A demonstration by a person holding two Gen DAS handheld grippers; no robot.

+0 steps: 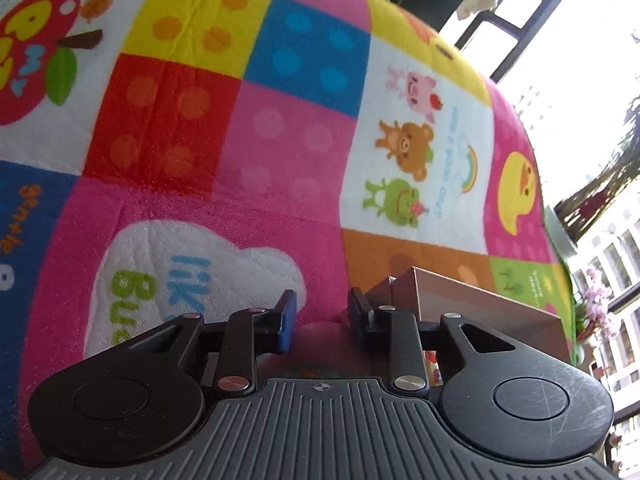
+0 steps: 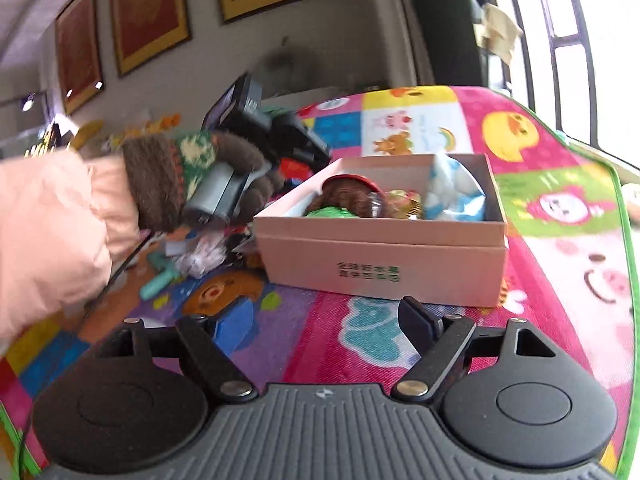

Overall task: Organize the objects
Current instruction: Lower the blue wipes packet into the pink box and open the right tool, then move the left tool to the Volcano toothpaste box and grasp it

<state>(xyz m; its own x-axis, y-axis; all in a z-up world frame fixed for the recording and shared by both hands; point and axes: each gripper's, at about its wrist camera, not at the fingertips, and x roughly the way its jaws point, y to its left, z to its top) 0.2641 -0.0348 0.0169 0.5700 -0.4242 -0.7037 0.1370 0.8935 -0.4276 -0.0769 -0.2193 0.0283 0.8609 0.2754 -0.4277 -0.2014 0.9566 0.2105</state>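
Observation:
A pink cardboard box (image 2: 380, 264) stands open on the colourful play mat (image 2: 560, 240). Inside it lie a brown and red item (image 2: 344, 196), a green piece, a gold wrapper and a blue-white packet (image 2: 452, 192). My right gripper (image 2: 326, 326) is open just in front of the box, with only mat between its fingers. My left gripper (image 1: 322, 316) has its jaws narrow around a small dark red object (image 1: 320, 340). The box corner (image 1: 480, 304) sits just to its right. A gloved hand (image 2: 192, 184) carries that gripper left of the box.
Loose small items lie on the mat left of the box, among them a teal piece (image 2: 160, 280) and a clear wrapper (image 2: 200, 260). The mat's green edge (image 2: 624, 280) and a window run along the right. Framed pictures hang on the back wall.

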